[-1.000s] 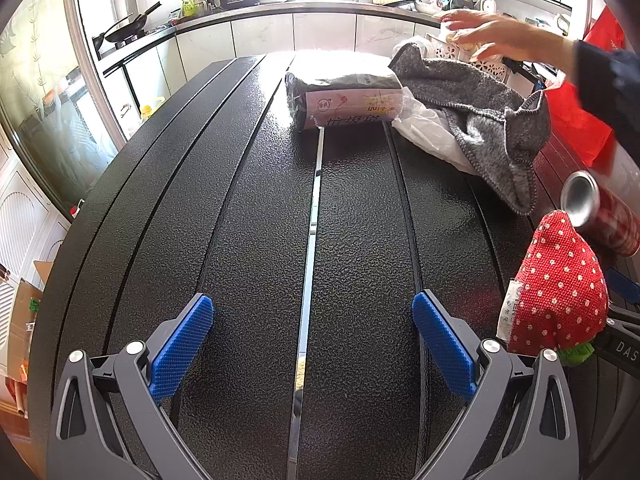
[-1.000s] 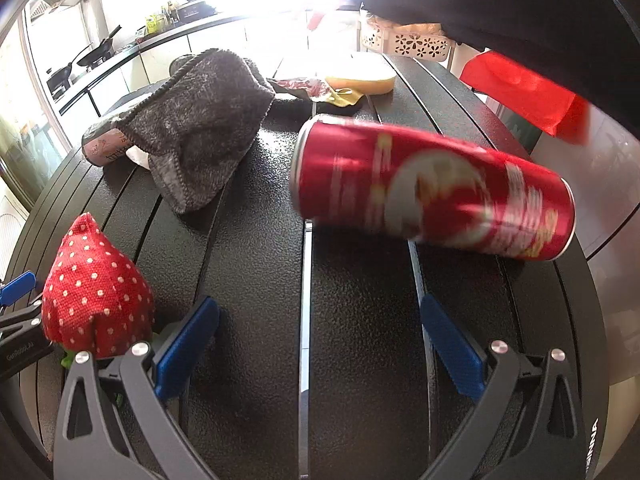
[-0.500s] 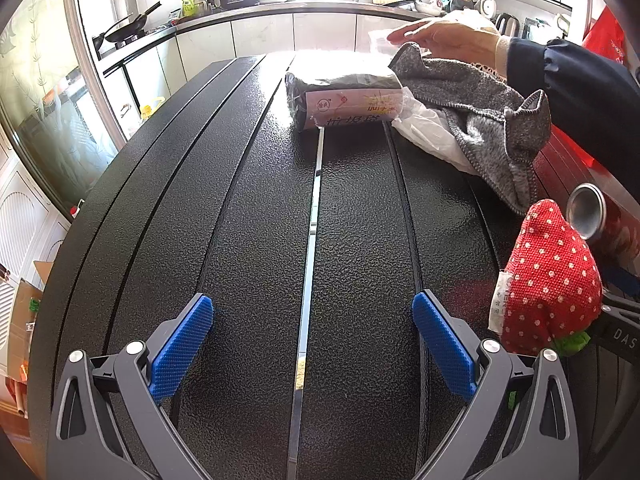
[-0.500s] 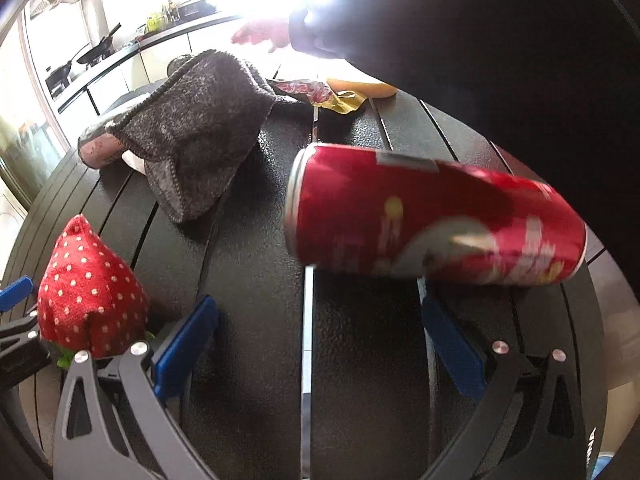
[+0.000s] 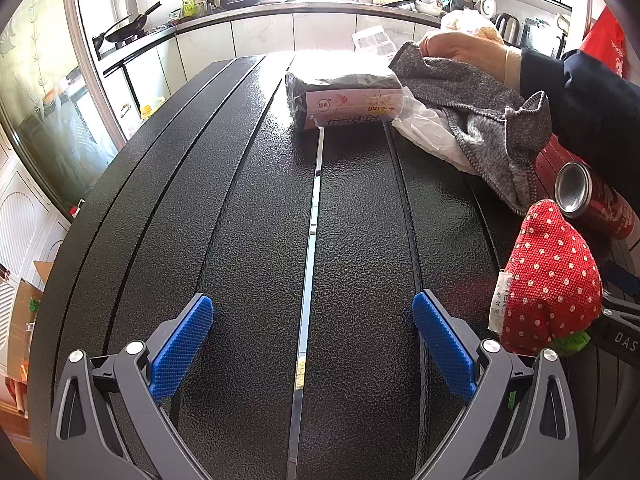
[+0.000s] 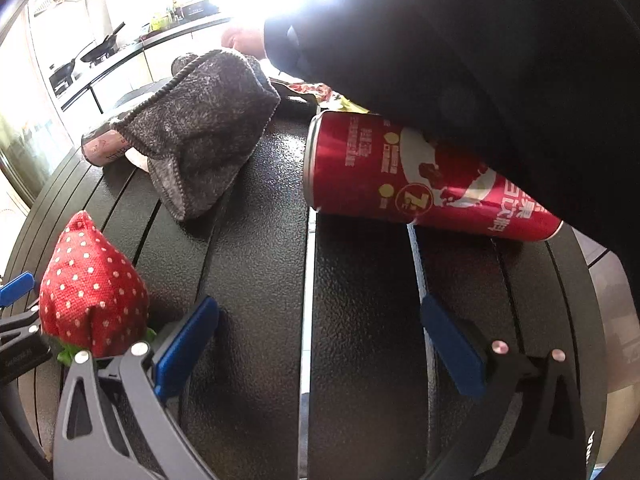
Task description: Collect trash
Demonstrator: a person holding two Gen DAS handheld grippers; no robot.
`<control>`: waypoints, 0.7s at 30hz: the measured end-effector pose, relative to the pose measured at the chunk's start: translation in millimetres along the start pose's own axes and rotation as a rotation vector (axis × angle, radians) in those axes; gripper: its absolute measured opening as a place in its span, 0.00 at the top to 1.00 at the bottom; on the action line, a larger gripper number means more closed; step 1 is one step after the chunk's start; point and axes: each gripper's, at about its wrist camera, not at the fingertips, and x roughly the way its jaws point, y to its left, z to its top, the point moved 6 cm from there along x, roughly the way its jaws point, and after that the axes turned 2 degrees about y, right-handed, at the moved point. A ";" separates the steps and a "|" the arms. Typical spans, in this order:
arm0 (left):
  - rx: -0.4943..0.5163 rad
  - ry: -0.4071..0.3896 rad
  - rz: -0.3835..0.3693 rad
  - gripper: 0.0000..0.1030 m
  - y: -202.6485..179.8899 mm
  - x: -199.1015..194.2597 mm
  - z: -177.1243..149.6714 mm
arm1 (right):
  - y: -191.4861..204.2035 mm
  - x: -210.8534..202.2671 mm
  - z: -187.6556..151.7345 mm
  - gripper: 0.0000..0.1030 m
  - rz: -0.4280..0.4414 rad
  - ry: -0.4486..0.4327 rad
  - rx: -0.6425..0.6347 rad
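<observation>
Both our grippers, left gripper (image 5: 312, 344) and right gripper (image 6: 320, 344), rest on the worktop (image 5: 248, 216) with fingers spread, empty. Red can (image 6: 420, 184) lies on its side near the right edge; we'd straddle its middle, squeeze gently. A bare hand (image 5: 460, 50) is on the grey cloth (image 5: 480, 108).

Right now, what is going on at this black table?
Both grippers sit open and empty over the black table: the left gripper over bare surface, the right gripper facing a red can lying on its side. A bare hand in a dark sleeve reaches across to the grey cloth. A strawberry-shaped pouch lies between the grippers.
</observation>
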 end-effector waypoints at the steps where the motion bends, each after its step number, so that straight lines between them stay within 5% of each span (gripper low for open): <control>1: 0.000 0.000 0.000 0.07 0.0 0.0 0.0 | -0.2 -0.2 -0.1 0.02 0.000 0.000 0.000; 21: 0.000 0.000 0.000 0.07 -0.2 0.0 0.1 | -0.5 0.7 -0.6 0.02 0.001 0.001 0.001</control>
